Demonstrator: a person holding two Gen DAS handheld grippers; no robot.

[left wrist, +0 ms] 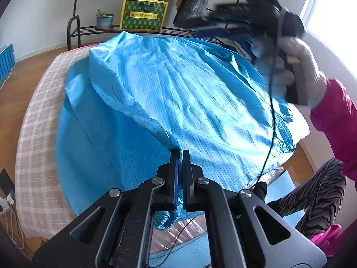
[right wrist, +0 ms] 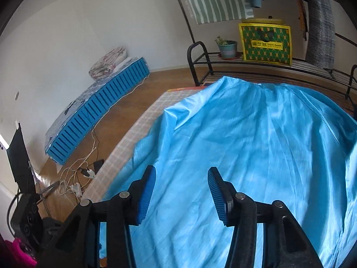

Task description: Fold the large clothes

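Blur and cut-offs around your right side

Your right gripper point(left wrist: 287, 24) smears into motion blur; the shiny blue striped garment point(right wrist: 245, 145) runs past the frame's edge.

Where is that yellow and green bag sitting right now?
The yellow and green bag stands on the black metal rack against the far wall, just right of the small potted plant, beyond the blue garment.

1. You have only one thing bearing print: the green and yellow patterned bag point(right wrist: 265, 42) on the black metal rack point(right wrist: 256, 65), also seen from the left wrist point(left wrist: 143, 14).
2. Its yellow label point(right wrist: 266, 44) carries dark characters and a line of smaller lettering, too small and blurred for you to read.
3. Nothing else shows writing.
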